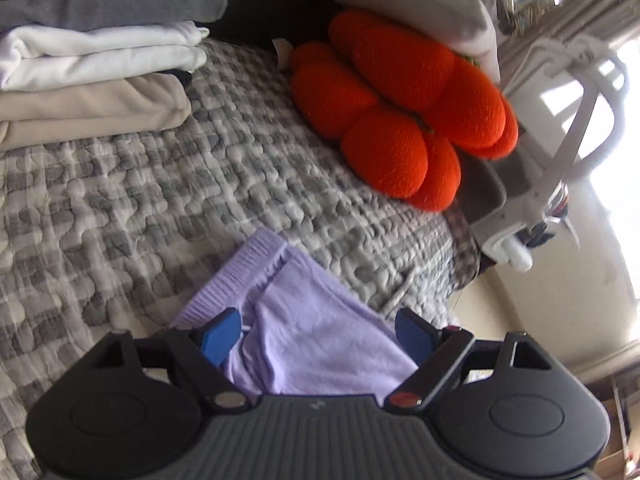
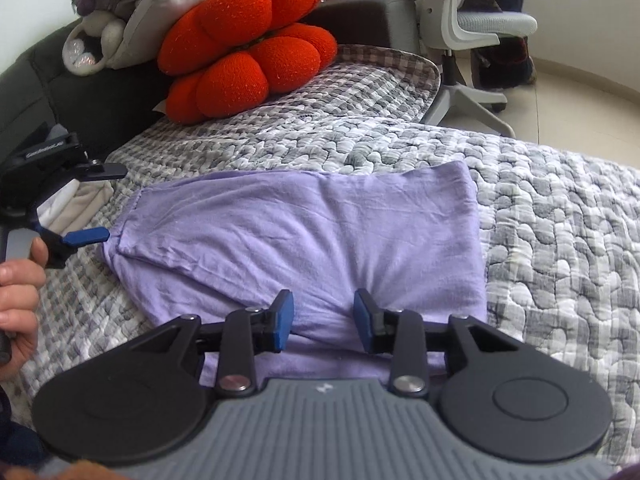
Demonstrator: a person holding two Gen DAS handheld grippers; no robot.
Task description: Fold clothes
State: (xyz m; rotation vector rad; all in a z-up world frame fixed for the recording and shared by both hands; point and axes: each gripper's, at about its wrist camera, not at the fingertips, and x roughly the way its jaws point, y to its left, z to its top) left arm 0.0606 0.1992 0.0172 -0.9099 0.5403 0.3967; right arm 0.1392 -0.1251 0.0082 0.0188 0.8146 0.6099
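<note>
1. Already, the lilac garment [image 2: 304, 236] lay doubled into a compact rectangle on the quilt [image 2: 560, 248], beside a stack of folded clothes [image 1: 92, 60].
2. Both claws were released: left gripper [image 1: 320, 332], right gripper [image 2: 323, 316].
3. Whether further folds remained was unclear.

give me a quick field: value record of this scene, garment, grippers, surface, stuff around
garment: purple garment, partly folded, flat on the quilt
left gripper: jaws open around the garment's ribbed end
right gripper: jaws open, garment's near edge between them
surface: grey checked quilt
nearby: folded clothes stack, orange cushion, office chair
</note>
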